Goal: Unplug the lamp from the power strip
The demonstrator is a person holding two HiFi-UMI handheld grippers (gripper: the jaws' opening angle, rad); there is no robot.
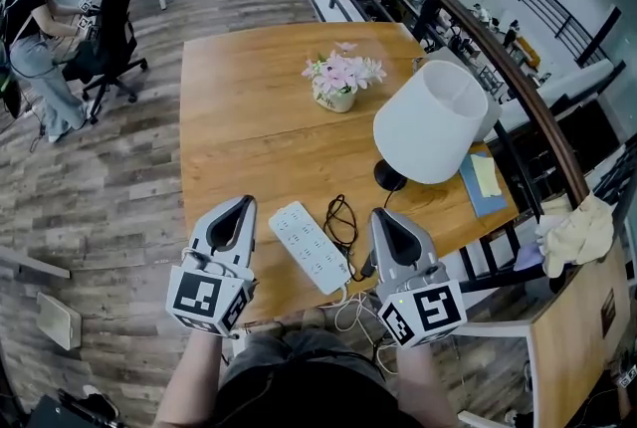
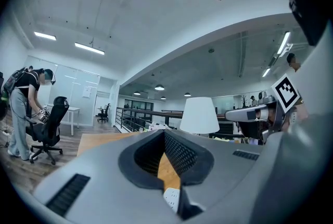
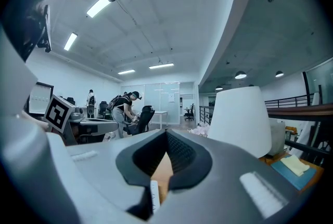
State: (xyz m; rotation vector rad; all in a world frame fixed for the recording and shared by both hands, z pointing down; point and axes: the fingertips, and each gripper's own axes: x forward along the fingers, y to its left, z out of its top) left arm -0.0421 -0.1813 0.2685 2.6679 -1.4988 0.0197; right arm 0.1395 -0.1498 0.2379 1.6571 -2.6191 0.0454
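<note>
1. The left gripper point(image 1: 243, 204) and right gripper point(image 1: 382, 215) are being held low over the table's near edge, jaws closed together, gripping nothing.
2. The power strip point(image 1: 311, 247) is lying between them, and the lamp point(image 1: 430, 122) is standing beyond the right gripper.

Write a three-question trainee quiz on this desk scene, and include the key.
1. Multiple choice: what lies on the table between the two grippers? A) a power strip B) a keyboard C) a mug
2. True or false: the left gripper and the right gripper are both shut with nothing between their jaws.
3. Fill in: the shade of the lamp is coloured ___.
Key: 1 A; 2 true; 3 white.
</note>
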